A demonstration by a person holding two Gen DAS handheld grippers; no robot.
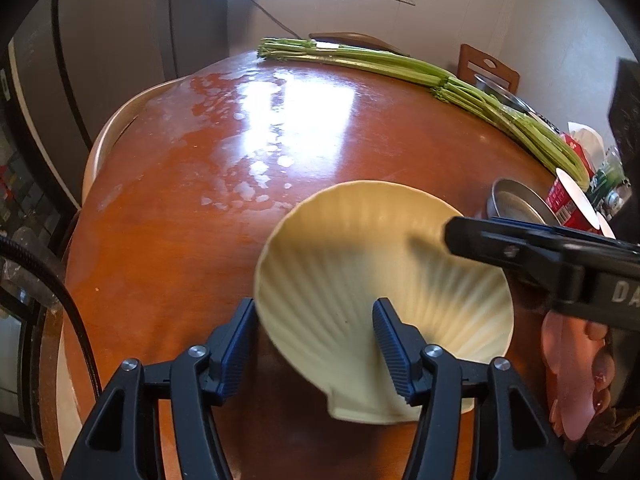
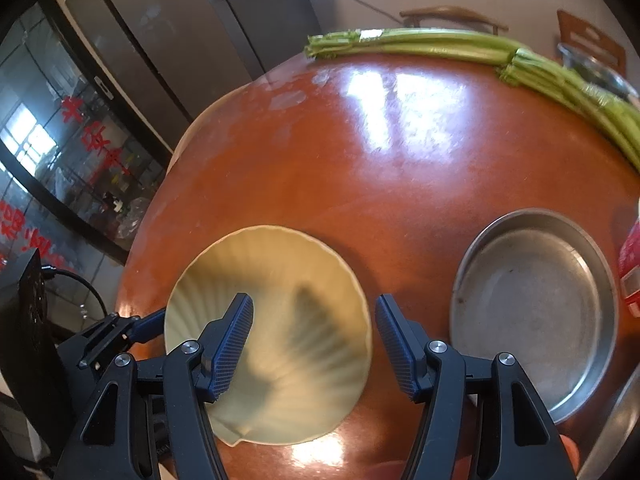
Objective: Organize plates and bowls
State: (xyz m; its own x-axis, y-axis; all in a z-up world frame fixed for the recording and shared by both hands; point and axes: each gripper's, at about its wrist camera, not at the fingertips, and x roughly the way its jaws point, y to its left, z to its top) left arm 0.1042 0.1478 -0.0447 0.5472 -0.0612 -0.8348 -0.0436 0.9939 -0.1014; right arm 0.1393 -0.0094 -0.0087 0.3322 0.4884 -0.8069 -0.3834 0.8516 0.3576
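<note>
A cream shell-shaped plate (image 1: 360, 264) (image 2: 272, 280) lies on the red-brown table (image 1: 224, 208) (image 2: 400, 168). My left gripper (image 1: 315, 308) is open and straddles the plate's left rim, one finger outside it and one over its ribbed inside. In the right wrist view the left gripper (image 2: 148, 326) reaches the plate's left edge. My right gripper (image 2: 314, 300) is open over the plate's right half, with nothing pressed between its pads; it enters the left wrist view from the right (image 1: 452, 234). A round metal pan (image 2: 536, 312) (image 1: 520, 206) stands empty to the plate's right.
Long bunches of celery (image 1: 400, 66) (image 2: 480, 46) lie along the table's far edge. A red carton (image 1: 568, 200) and packets crowd the right side. A hand (image 1: 572, 380) holds the right gripper. Chairs (image 1: 488, 68) stand behind the table; a dark fridge (image 2: 168, 40) stands to the left.
</note>
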